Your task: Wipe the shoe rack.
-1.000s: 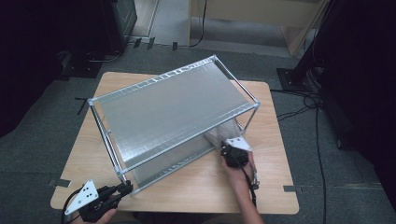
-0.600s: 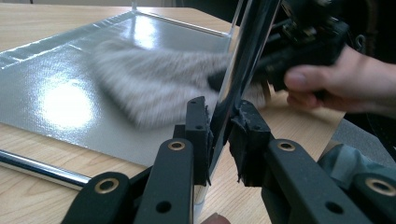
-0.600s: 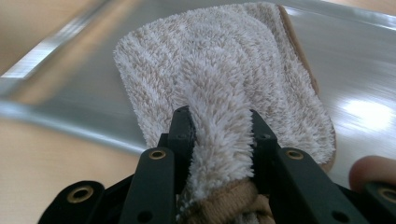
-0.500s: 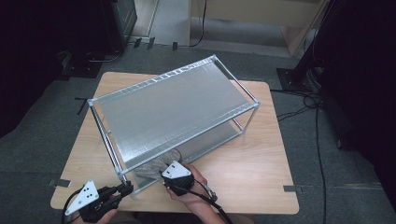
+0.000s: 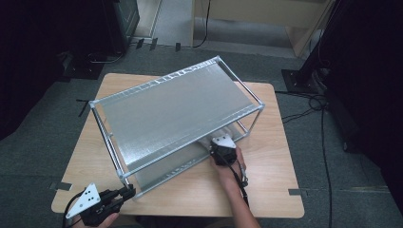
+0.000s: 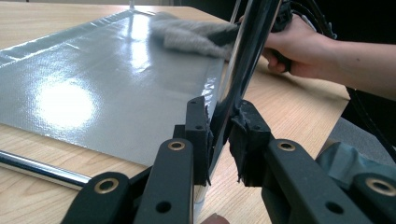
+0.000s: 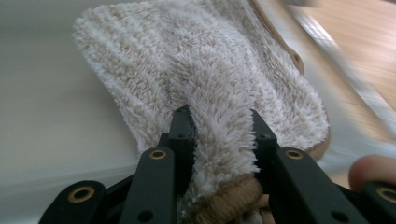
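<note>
A chrome two-shelf rack (image 5: 176,109) with silver-grey liners stands on the wooden table (image 5: 271,185). My left gripper (image 5: 127,192) is at the rack's near-left corner, shut on the chrome corner post (image 6: 236,84); its pads (image 6: 198,135) press the post from both sides. My right gripper (image 5: 219,146) reaches under the top shelf near the rack's right end. It is shut on a fluffy cream cloth (image 7: 210,79), which lies flat on the lower shelf liner (image 7: 42,121). The left gripper view has the cloth (image 6: 191,37) far along that liner, with the person's hand (image 6: 303,51) behind it.
The top shelf hangs low over the right gripper's body. A chrome rail (image 6: 42,168) runs along the lower shelf's front. Bare tabletop lies in front of and to the right of the rack. Cables (image 5: 309,109) trail on the floor at the right.
The right gripper slid the cloth along the lower shelf from the right end to the left part, then back toward the right end. The left gripper kept still on the post.
</note>
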`<state>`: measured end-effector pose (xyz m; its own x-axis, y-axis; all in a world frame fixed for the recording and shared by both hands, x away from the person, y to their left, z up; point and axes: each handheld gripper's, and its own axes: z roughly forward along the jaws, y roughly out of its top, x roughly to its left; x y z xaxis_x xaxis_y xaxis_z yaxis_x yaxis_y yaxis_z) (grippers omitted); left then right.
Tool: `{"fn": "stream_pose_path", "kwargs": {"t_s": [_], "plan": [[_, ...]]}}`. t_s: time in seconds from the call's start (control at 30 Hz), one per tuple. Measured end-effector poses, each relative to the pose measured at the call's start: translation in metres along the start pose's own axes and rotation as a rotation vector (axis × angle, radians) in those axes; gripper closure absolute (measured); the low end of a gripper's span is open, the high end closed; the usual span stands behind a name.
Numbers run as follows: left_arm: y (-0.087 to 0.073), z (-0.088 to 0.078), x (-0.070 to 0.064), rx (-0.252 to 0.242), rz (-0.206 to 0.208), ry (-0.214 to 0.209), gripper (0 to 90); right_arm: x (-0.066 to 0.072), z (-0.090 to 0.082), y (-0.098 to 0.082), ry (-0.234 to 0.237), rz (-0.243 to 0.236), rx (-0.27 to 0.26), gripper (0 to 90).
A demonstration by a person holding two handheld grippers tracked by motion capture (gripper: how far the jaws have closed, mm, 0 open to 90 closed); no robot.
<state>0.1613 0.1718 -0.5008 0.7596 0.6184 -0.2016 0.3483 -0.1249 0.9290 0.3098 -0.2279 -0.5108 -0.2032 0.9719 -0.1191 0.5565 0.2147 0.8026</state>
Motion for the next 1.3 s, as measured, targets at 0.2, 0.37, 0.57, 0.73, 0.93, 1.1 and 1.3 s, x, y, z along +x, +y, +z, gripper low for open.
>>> {"fn": "stream_pose_path", "kwargs": {"t_s": [0.2,0.37,0.57,0.73,0.93,1.1,1.3], "plan": [[0.0,0.001,0.0,-0.003,-0.004,0.0,78.0,-0.031,0.005,0.003,-0.067,0.105,0.024,70.2],[0.0,0.001,0.001,0.002,0.001,-0.001,77.9,-0.006,0.006,0.005,0.011,0.098,0.016,70.5],[0.0,0.001,0.001,0.001,-0.002,-0.001,77.9,0.06,-0.004,0.003,0.194,-0.015,-0.004,70.5],[0.0,0.001,0.0,0.002,-0.006,0.001,77.7,0.128,-0.031,-0.006,0.399,-0.148,-0.024,70.4],[0.0,0.001,0.0,0.005,-0.004,0.005,77.7,0.18,-0.068,-0.022,0.562,-0.301,-0.056,70.1],[0.001,0.004,-0.004,0.01,0.001,-0.004,77.6,0.173,-0.068,-0.026,0.554,-0.299,-0.055,70.1],[0.004,0.008,-0.011,0.026,0.04,0.025,78.8,0.156,-0.07,-0.03,0.504,-0.289,-0.058,70.2]]}}
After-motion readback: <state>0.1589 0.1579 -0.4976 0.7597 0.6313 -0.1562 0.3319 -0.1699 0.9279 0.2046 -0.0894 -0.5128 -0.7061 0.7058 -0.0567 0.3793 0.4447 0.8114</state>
